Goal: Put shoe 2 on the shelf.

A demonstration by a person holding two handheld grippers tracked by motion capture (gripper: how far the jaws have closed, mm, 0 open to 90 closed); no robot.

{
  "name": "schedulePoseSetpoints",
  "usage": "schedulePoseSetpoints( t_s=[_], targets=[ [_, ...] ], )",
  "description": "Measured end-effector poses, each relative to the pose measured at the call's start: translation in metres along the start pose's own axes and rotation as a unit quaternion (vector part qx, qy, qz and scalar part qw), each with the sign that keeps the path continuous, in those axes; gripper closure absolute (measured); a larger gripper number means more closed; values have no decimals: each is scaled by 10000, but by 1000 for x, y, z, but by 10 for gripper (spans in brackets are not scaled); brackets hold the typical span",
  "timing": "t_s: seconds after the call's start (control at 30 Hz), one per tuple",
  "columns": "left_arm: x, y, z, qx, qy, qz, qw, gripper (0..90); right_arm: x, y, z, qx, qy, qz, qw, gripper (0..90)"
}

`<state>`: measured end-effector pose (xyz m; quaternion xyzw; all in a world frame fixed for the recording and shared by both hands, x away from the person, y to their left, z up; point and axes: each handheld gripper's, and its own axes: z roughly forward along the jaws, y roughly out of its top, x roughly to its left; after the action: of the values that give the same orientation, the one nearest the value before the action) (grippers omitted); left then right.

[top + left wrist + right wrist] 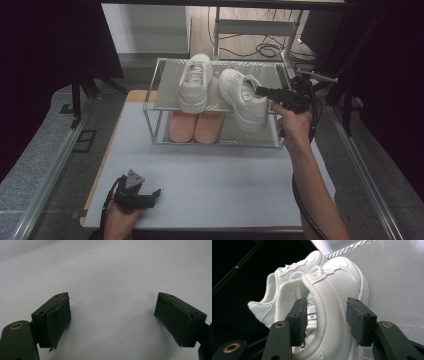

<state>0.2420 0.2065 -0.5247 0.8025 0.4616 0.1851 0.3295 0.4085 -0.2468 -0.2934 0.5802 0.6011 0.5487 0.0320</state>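
- Here, a 2-shelf rack (152, 107) stands at the table's (210, 185) far edge.
- On its top shelf sit 2 white shoes: the left shoe (196, 82) near the middle, the right shoe (243, 100) toward the shelf's right edge, its heel hanging past the front edge.
- A pair of pink slippers (196, 127) lies on the lower shelf, toward its left half, toes to the front edge.
- The right gripper (261, 91) reaches in from the right at the right shoe's collar.
- In the right gripper view, its jaws stand partly open around the shoe's (329, 310) padded collar: one pad inside the opening by the tongue label, the other outside the side wall.
- Neither pad visibly presses the leather; a gap shows on the outer side.
- The left gripper (156, 193) rests near the table's near-left corner, held in the left hand (117, 220).
- In the left gripper view, its jaws are wide apart with nothing between them, just bare table (110, 277).
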Motion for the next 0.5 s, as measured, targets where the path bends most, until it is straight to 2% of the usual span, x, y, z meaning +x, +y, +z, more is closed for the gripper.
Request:
schedulePoseSetpoints(
  t_s=[0.2,0.33,0.4,0.5],
  targets=[
    [0,0,0,0,0,-1,10000,137,1,6,-16,-212,106,-53,9997,511],
    [0,0,0,12,-3,7,10000,137,-3,7,-36,-325,181,-220,9991,552],
    [0,0,0,-3,-5,-12,10000,136,-6,6,-39,-312,197,-244,9990,552],
    [0,0,0,-2,-5,-10,10000,136,-11,0,-48,-194,63,-482,9986,561]
  ],
)
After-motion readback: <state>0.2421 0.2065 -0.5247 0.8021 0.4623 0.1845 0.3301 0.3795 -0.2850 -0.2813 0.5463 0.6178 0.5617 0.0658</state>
